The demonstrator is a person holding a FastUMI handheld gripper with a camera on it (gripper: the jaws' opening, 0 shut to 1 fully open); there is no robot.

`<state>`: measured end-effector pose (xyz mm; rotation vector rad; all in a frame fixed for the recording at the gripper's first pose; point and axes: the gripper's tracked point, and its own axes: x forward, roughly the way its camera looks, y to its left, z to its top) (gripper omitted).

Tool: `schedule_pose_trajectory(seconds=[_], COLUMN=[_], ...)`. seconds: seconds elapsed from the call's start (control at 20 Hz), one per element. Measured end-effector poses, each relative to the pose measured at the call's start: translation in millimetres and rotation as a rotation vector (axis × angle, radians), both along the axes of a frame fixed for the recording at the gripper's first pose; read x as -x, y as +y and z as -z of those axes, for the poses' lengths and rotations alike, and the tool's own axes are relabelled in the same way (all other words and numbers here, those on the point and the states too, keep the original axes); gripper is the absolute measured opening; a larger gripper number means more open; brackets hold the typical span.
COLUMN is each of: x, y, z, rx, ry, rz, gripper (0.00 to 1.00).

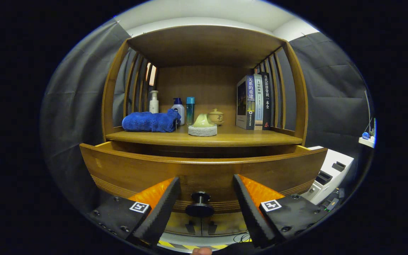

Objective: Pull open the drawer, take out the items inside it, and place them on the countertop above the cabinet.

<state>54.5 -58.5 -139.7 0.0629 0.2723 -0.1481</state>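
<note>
A wooden cabinet stands in front of me with its drawer (129, 170) pulled out toward me. The drawer's curved front fills the space ahead of my fingers, and its inside is hidden behind that front. A dark round knob (199, 205) sticks out of the drawer front, between my two fingers. My gripper (205, 186) is open, with a gap on either side of the knob, touching nothing. The countertop (260, 137) lies just above the drawer.
On the countertop lie a folded blue towel (151, 121), a white pump bottle (153, 102), two more bottles (184, 109), a pale scrubber on a white pad (203, 126), a small lidded tea cup (216, 116) and three upright books (255, 102). A white device (331, 173) stands right of the cabinet.
</note>
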Motion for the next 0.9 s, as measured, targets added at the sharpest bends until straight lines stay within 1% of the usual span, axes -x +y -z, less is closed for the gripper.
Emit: schedule_pose_trajectory(seconds=[0.55, 0.9], x=[-62, -75], y=[-11, -16], z=[6, 8], rx=[-0.008, -0.02], ry=[-0.004, -0.012], rz=[0.0, -0.003], gripper=[0.98, 0.98])
